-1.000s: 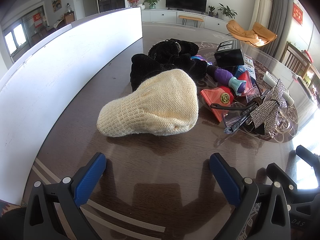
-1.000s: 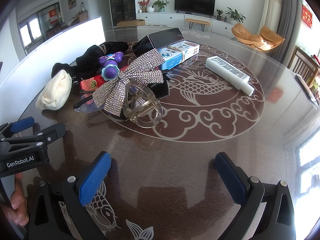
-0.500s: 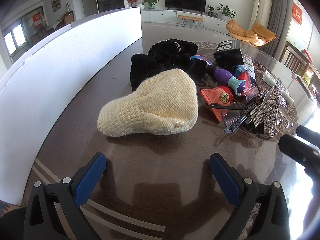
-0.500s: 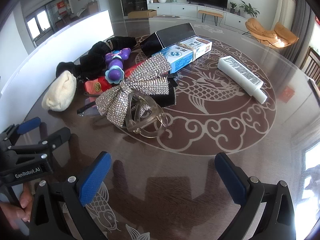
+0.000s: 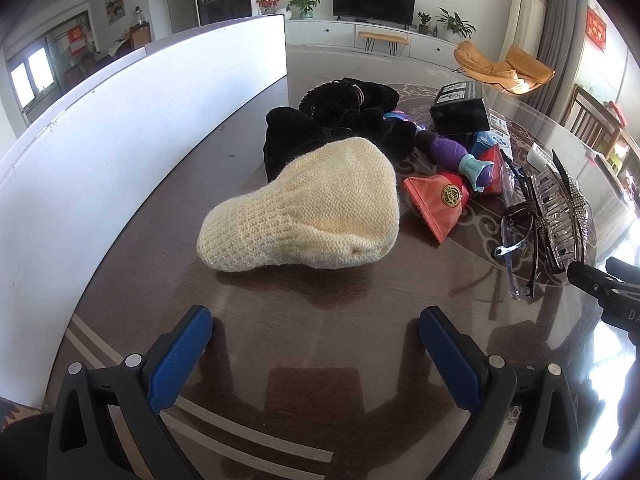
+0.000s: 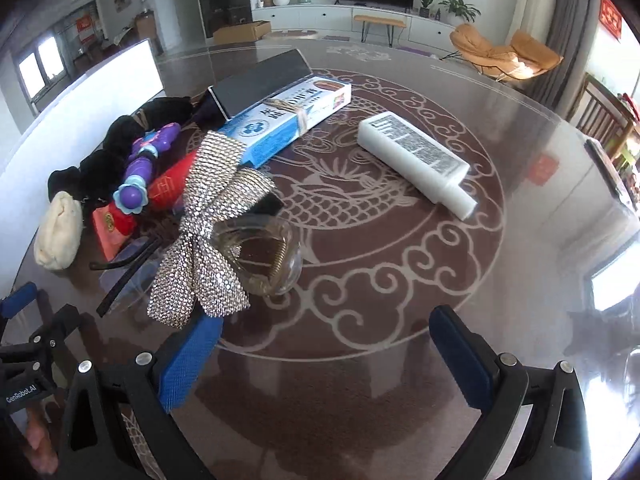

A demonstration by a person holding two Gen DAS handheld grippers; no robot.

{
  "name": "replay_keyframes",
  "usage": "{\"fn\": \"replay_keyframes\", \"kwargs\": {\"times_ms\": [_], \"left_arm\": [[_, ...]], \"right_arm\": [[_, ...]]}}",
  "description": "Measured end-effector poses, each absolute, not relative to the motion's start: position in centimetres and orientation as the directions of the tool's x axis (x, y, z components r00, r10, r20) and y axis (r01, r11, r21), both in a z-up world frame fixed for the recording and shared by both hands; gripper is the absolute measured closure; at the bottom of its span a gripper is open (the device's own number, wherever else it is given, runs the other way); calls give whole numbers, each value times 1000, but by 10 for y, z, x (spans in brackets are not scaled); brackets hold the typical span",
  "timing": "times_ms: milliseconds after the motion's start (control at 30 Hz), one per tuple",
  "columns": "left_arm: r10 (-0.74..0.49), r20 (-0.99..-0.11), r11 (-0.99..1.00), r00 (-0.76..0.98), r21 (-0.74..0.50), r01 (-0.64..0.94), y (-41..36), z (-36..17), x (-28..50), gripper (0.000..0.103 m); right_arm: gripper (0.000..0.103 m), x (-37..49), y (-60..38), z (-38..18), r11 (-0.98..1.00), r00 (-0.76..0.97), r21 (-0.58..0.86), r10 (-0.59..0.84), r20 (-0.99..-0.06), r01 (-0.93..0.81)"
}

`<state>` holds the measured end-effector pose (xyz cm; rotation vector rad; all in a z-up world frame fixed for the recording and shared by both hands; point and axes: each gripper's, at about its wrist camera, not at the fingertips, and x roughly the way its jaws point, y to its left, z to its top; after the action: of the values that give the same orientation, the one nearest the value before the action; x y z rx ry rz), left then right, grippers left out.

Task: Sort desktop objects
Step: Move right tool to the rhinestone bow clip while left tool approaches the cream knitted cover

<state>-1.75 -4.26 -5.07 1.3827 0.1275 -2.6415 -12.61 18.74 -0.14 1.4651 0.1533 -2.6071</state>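
No tray, bin or basket shows; everything lies loose on the dark table (image 6: 400, 380). The only containers are two closed cartons, side by side: one black box (image 6: 260, 80) and one blue-and-white box (image 6: 288, 120) tied with string; their contents cannot be seen.

Counted: one cream knit hat (image 5: 308, 208), nearest the left gripper (image 5: 316, 344) and touching the black knitwear (image 5: 340, 120) behind it, whose piece count I cannot tell. One red packet (image 5: 440, 200), one purple toy (image 5: 452, 152) lying across it, one pair of glasses (image 5: 516, 248), one clear claw clip (image 6: 260, 256) and one rhinestone bow (image 6: 204, 232) resting over the clip's left side. One white tube (image 6: 416, 160) lies alone, well apart to the right on the dragon pattern. A white board (image 5: 120, 120) stands along the table's left edge.

The left gripper hovers over bare table short of the hat, its blue fingers (image 5: 180, 356) spread wide with nothing between them. The right gripper (image 6: 320, 344) is likewise spread and empty; its left finger (image 6: 192, 356) sits just under the lower edge of the bow, and whether it touches cannot be told. A hand (image 6: 38, 440) grips the left tool at the lower left of the right view
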Motion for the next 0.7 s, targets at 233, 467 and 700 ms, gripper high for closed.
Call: {"fn": "replay_keyframes", "kwargs": {"times_ms": [233, 467, 700], "left_arm": [[-100, -822, -984, -561, -2, 177, -43, -51, -18, 0], [-89, -827, -986, -555, -4, 164, -43, -50, -19, 0], [14, -920, -999, -391, 2, -42, -58, -45, -42, 0]], "right_arm": [[0, -96, 184, 14, -965, -546, 109, -226, -806, 239], [0, -138, 151, -2, -979, -557, -17, -102, -824, 205], [0, -150, 153, -8, -981, -570, -8, -108, -815, 196]]}}
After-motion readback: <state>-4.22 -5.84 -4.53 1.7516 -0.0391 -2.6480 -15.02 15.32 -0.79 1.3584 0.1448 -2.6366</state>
